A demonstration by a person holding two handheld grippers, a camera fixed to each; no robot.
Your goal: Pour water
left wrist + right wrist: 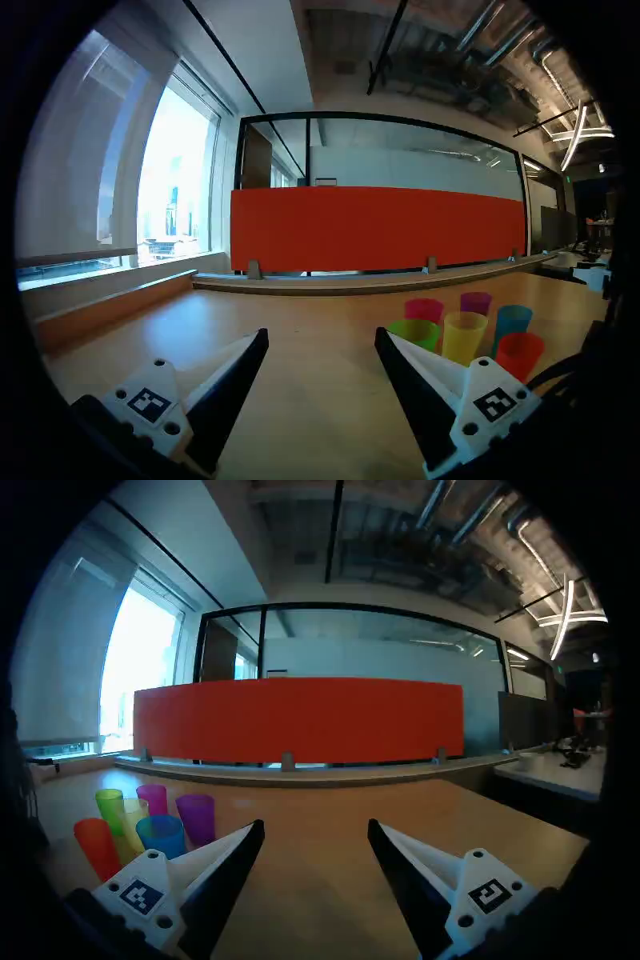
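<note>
Room: an office with a bright window [172, 192] at one side, a glass wall [400, 152] at the back and bare pipes [488, 40] under the ceiling.
Surface: a long wooden table [320, 384], with an orange-red partition [376, 228] standing along its far edge.
Cups: six translucent plastic cups stand upright on the table in one tight cluster, packed close together.
Back row, left gripper view: pink cup [424, 308] and purple cup [475, 302].
Middle row: green cup [414, 332], yellow cup [464, 336] and blue cup [512, 320].
Nearest: red cup [520, 354], at the right end of the cluster.
Contents: the rims are seen from low down and the insides are hidden, so I cannot tell whether any cup holds water.
Left gripper [322, 332]: fingers spread wide with nothing between them, only bare tabletop. The cluster sits just beyond and to the right of its right finger, and the green cup's base is cut off by that fingertip.
Right gripper [314, 824]: fingers likewise spread wide and holding nothing, pointing along the table toward the partition.
Cluster, right gripper view: at the lower left, beside the left finger. The red cup is outermost, and the blue and purple cups are nearest the finger and partly behind it.
</note>
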